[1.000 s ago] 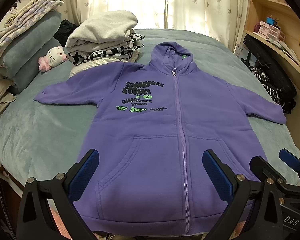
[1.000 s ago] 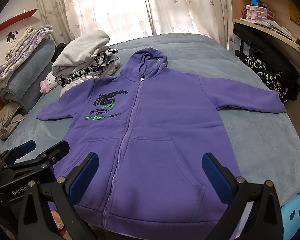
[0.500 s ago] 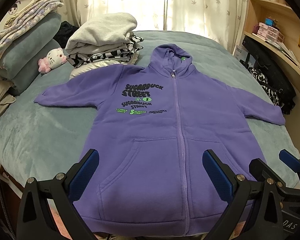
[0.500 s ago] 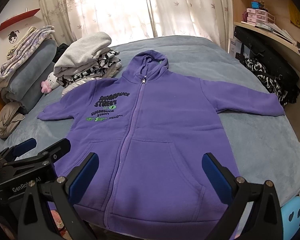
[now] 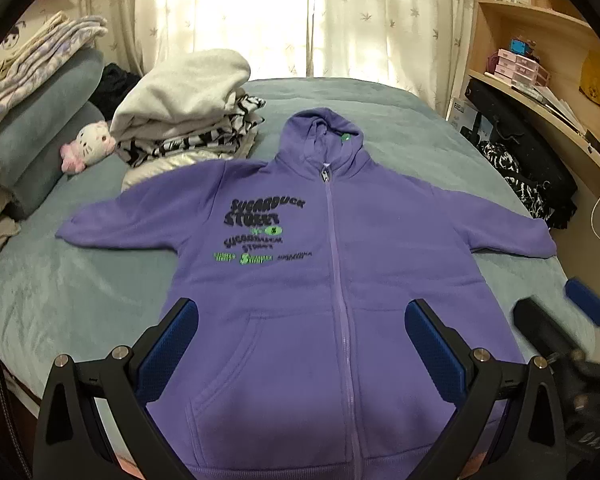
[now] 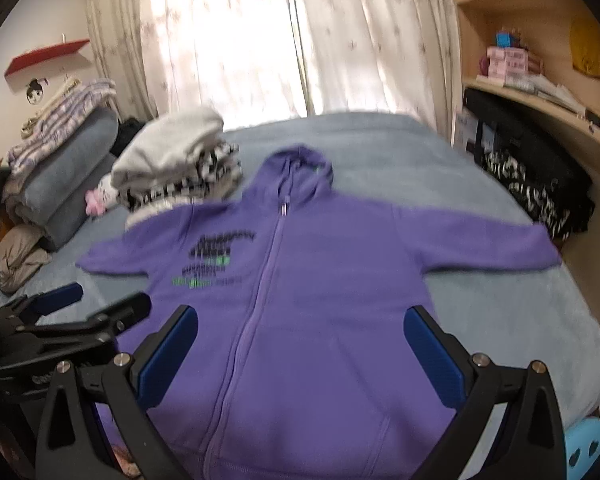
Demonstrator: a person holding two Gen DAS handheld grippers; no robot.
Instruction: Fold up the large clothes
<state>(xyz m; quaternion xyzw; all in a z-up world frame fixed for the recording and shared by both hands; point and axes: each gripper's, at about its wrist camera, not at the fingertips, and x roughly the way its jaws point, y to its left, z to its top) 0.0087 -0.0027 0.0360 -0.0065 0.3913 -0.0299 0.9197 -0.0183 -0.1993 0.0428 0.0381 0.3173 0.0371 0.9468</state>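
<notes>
A purple zip hoodie [image 5: 300, 288] lies flat and face up on the grey-green bed [image 5: 60, 288], sleeves spread, hood toward the window, hem at the near edge. It also shows in the right wrist view [image 6: 300, 300]. My left gripper [image 5: 300, 352] is open and empty above the hoodie's pocket area. My right gripper [image 6: 300, 356] is open and empty above the lower front. The right gripper also shows at the right edge of the left wrist view [image 5: 556, 320]. The left gripper shows at the left of the right wrist view [image 6: 96, 308].
A stack of folded clothes [image 5: 188, 112] sits on the bed beside the hoodie's left shoulder. A plush toy [image 5: 86, 148] and rolled bedding [image 5: 40, 112] lie at the far left. A black bag [image 5: 528, 152] and wooden shelves [image 5: 540, 80] stand along the right side.
Both grippers have lifted and pulled back a little, so the hoodie sits lower in both views. The right wrist view is now blurred by motion. The hoodie has not moved.
</notes>
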